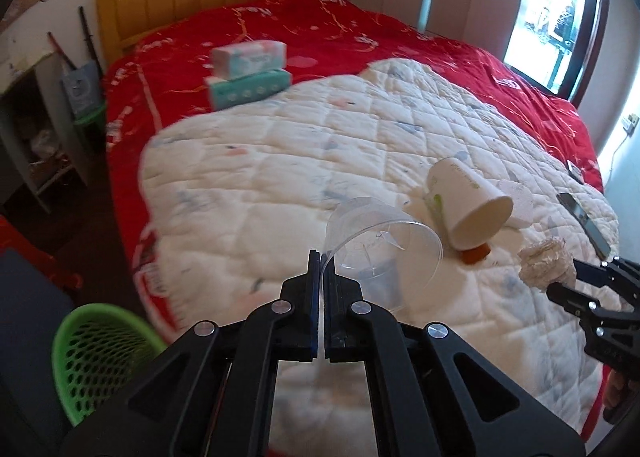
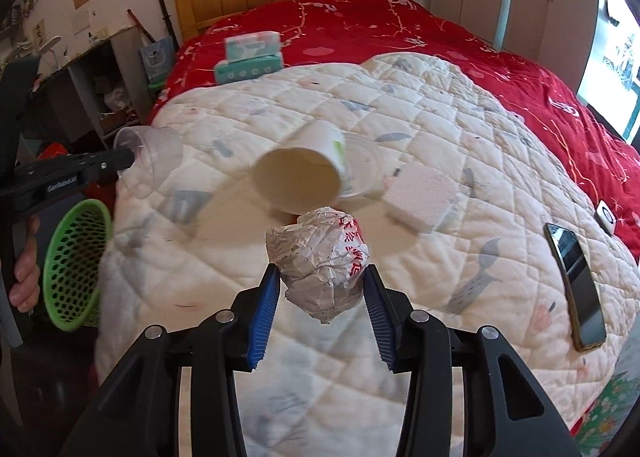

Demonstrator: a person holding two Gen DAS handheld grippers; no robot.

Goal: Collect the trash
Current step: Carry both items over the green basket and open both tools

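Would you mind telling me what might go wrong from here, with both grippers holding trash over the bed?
1. The left gripper pinches only the thin rim of the clear plastic cup; the cup could slip before reaching the green basket.
2. The right gripper holds the crumpled paper ball near its lower part, so it may fall out.
3. The phone lies near the remaining trash and could get knocked.

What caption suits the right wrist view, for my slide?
Right gripper clamps crumpled paper ball above the quilt, paper cup beyond.
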